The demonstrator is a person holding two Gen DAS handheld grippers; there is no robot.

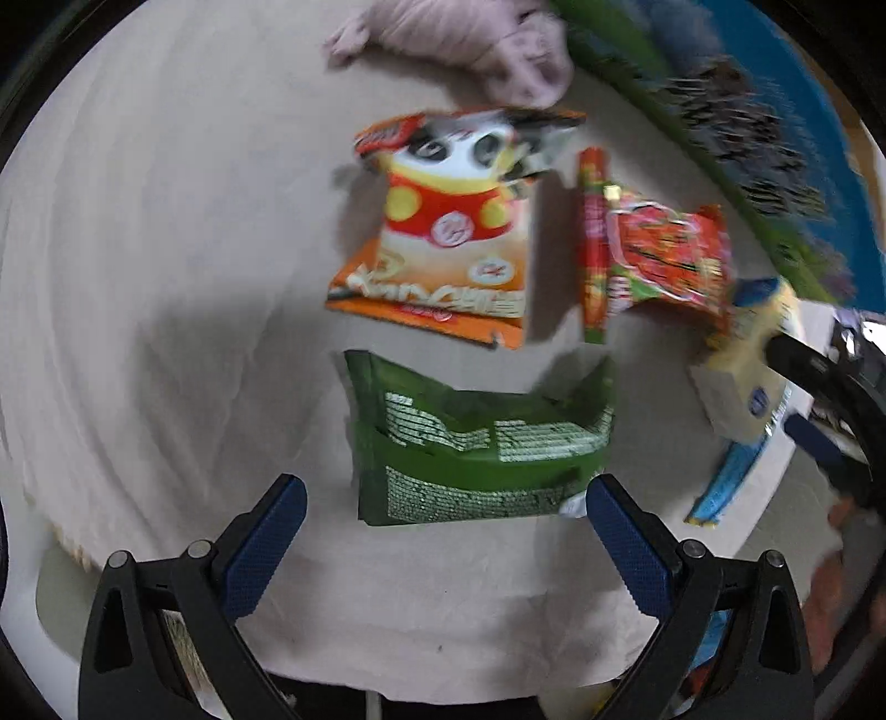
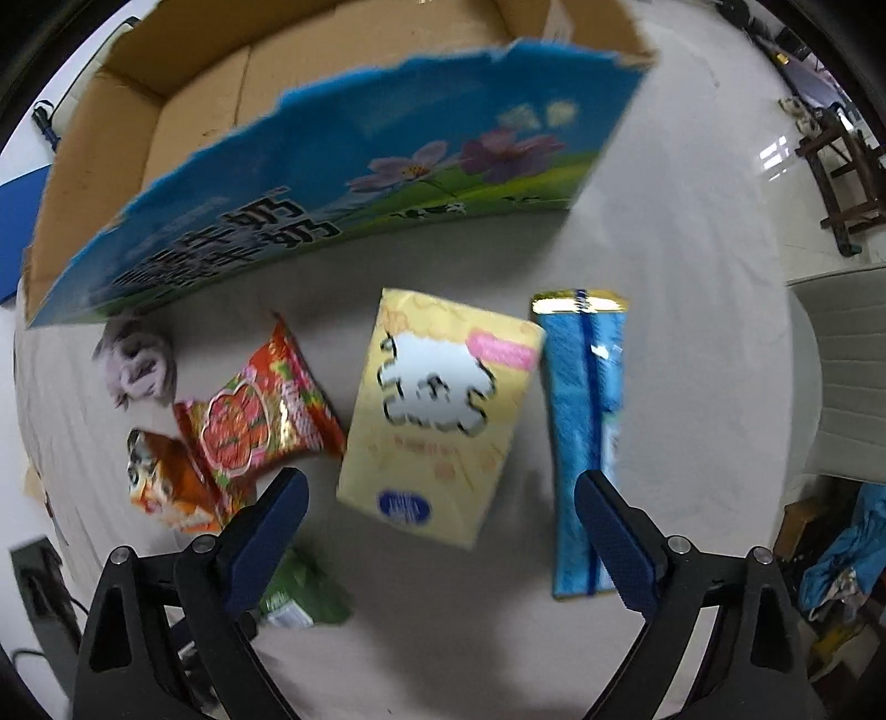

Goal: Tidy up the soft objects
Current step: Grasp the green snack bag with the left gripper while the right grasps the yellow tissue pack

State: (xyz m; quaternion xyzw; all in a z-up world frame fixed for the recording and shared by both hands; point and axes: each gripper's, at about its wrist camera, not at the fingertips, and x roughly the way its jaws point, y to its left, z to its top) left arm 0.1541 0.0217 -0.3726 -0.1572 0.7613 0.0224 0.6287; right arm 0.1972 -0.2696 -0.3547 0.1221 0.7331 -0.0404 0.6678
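In the left wrist view my left gripper [image 1: 446, 498] is open just short of a green snack bag [image 1: 476, 443]. Beyond it lie an orange panda bag [image 1: 443, 232], a red sausage stick [image 1: 592, 243], a red noodle bag [image 1: 670, 255] and a pink cloth [image 1: 470, 39]. In the right wrist view my right gripper [image 2: 440, 493] is open over the near edge of a yellow tissue pack [image 2: 443, 415], with a blue packet [image 2: 584, 432] to its right. The red bag [image 2: 255, 415], orange bag [image 2: 166, 482], green bag [image 2: 304, 592] and pink cloth [image 2: 135, 360] lie left.
An open cardboard box [image 2: 183, 111] with a blue flower-printed front stands behind the objects, also at the left wrist view's upper right [image 1: 775, 111]. All lies on a white cloth-covered table [image 1: 138, 277]. A white chair [image 2: 847, 376] and dark wooden furniture [image 2: 841, 183] stand to the right.
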